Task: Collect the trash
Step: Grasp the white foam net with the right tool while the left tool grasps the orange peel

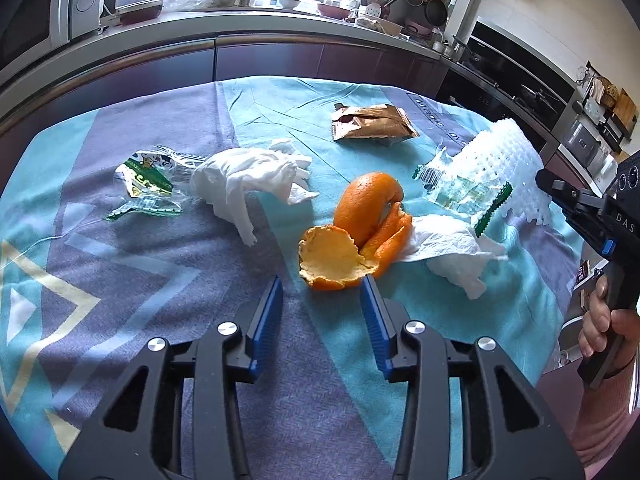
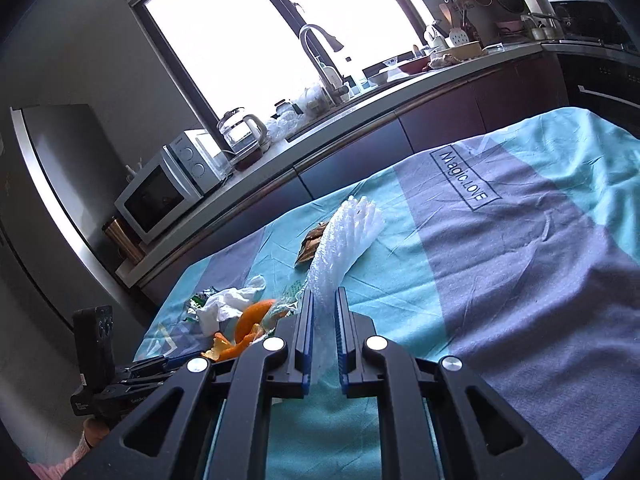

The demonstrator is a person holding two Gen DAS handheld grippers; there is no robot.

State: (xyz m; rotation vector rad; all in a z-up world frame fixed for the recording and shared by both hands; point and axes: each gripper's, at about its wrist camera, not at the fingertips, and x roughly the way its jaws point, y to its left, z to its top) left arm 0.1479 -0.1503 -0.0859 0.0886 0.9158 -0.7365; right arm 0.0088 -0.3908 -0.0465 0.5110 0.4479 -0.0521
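Left tongs (image 1: 322, 286): low over the cloth, jaws partly open, nothing between the blue pads, holding nothing.
Right tongs (image 2: 323, 300): nearly shut, pinching the white foam net (image 2: 348, 232), lifted a little off the cloth.
White foam net: sticks out past the tips of the right tongs, lower end squeezed between the pads; from the left tongs, far off to the right side.
Orange peel (image 1: 352, 236): just in front of the left tongs, right pad tip touching or almost touching its edge, cannot tell which; left of the right tongs and close by.
Big crumpled tissue (image 1: 252, 184): ahead of the left tongs and to the left, apart from the peel.
Small crumpled tissue (image 1: 448, 252): right of the left tongs, touching the peel.
Green and clear wrapper (image 1: 148, 184): far left of the left tongs, just beside the big tissue.
Clear wrapper with green edge (image 1: 460, 188): ahead of the left tongs and to the right, behind the small tissue, next to the foam net.
Brown packet (image 1: 372, 122): farthest ahead of the left tongs, alone on the cloth; partly hidden behind the foam net from the right tongs.
Cloth (image 1: 168, 272): blue and purple, under all the trash, wrinkled.
Hand (image 1: 604, 320): at the right side of the left tongs' view, wrapped round the handle of the right tongs.
Kitchen counter (image 2: 360, 108): past the far edge of the cloth, with a microwave (image 2: 160, 192), kettle (image 2: 244, 132) and tap (image 2: 320, 52).
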